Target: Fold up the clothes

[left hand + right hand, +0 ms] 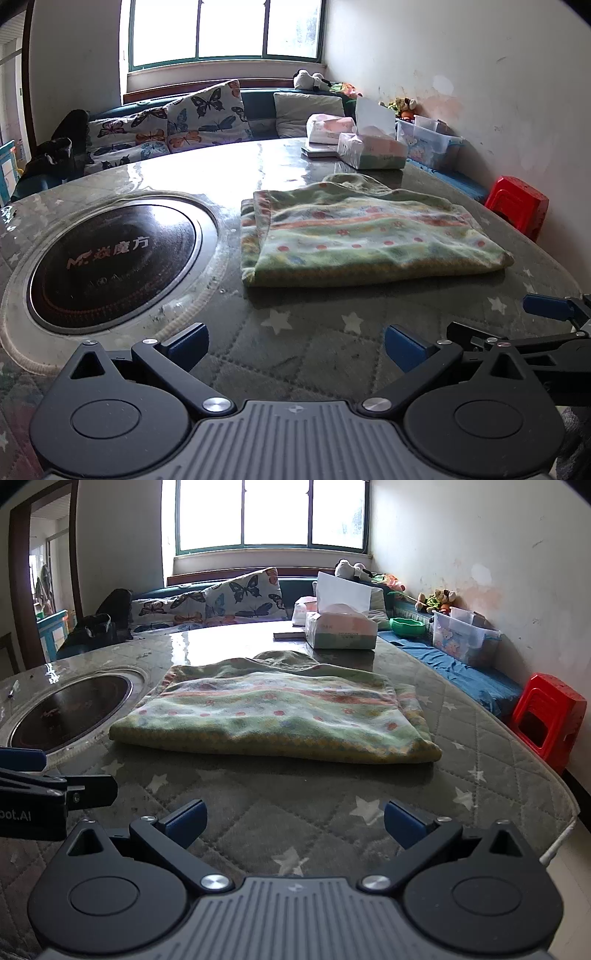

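Observation:
A green patterned cloth (362, 236) lies folded flat on the quilted table cover (295, 350); it also shows in the right wrist view (280, 716). My left gripper (295, 347) is open and empty, held above the table a little short of the cloth's near edge. My right gripper (295, 823) is open and empty, also short of the cloth's near edge. The right gripper's blue finger (546, 306) shows at the right of the left wrist view. The left gripper's finger (22, 758) shows at the left of the right wrist view.
A round inset cooktop (110, 262) sits left of the cloth. Tissue boxes (373, 147) stand behind the cloth. A sofa with butterfly cushions (166, 125) runs along the back. A red stool (546, 716) and a plastic bin (461, 638) stand at the right by the wall.

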`<state>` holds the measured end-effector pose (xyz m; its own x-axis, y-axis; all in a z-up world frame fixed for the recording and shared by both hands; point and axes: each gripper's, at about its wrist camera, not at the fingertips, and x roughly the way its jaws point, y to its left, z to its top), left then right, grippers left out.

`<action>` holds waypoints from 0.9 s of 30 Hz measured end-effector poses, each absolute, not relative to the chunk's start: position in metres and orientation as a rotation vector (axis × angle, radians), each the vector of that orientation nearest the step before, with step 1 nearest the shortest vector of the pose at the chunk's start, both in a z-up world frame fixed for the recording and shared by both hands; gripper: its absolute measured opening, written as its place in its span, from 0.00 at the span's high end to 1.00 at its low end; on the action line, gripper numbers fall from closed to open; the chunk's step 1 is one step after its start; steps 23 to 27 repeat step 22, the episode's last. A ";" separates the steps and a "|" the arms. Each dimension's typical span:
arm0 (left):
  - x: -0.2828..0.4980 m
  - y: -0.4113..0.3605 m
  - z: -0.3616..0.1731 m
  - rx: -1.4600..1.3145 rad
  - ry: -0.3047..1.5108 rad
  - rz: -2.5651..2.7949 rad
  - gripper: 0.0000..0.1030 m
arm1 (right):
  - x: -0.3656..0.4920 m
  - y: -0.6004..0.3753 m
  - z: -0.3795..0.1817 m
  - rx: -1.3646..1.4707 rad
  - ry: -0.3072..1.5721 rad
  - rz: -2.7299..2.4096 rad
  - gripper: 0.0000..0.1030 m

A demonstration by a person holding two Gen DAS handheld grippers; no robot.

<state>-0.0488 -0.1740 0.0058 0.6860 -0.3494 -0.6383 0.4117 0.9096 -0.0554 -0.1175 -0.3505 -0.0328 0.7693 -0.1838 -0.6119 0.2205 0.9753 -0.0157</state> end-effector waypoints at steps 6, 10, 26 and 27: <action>-0.053 -0.176 0.003 0.095 0.701 -0.430 0.00 | -0.121 -0.352 -0.032 0.064 0.653 -0.226 0.00; -0.056 -0.176 0.001 0.099 0.703 -0.434 0.00 | -0.122 -0.352 -0.032 0.066 0.651 -0.226 0.00; -0.060 -0.177 0.001 0.106 0.698 -0.446 0.00 | -0.123 -0.350 -0.035 0.057 0.663 -0.225 0.00; -0.060 -0.177 0.001 0.106 0.698 -0.446 0.00 | -0.123 -0.350 -0.035 0.057 0.663 -0.225 0.00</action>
